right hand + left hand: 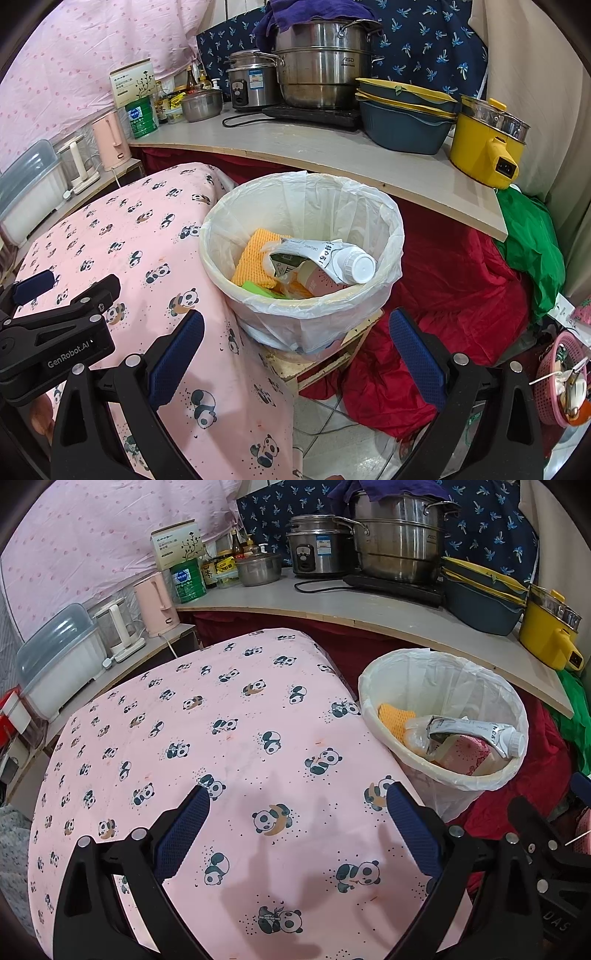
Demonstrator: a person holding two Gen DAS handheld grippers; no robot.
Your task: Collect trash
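Observation:
A white-lined trash bin [221, 236] stands on a small wooden stool beside the table with the pink panda cloth [221, 738]. In the bin lie a crushed milk carton with a white cap [332, 258], a yellow sponge cloth [255, 254] and other scraps. The bin also shows in the left wrist view [369, 686], to the right of the table. My left gripper [297, 797] is open and empty above the cloth. My right gripper [295, 325] is open and empty just in front of the bin. The left gripper shows at the left of the right wrist view [55, 317].
A shelf [332, 155] behind carries steel pots [321, 70], a rice cooker [251, 81], stacked basins [402, 114], a yellow electric pot [487, 144] and jars. Kettles [155, 605] and a plastic box [59, 657] stand at left. Red and green cloth [461, 295] lies right of the bin; a pink basket [561, 376] is far right.

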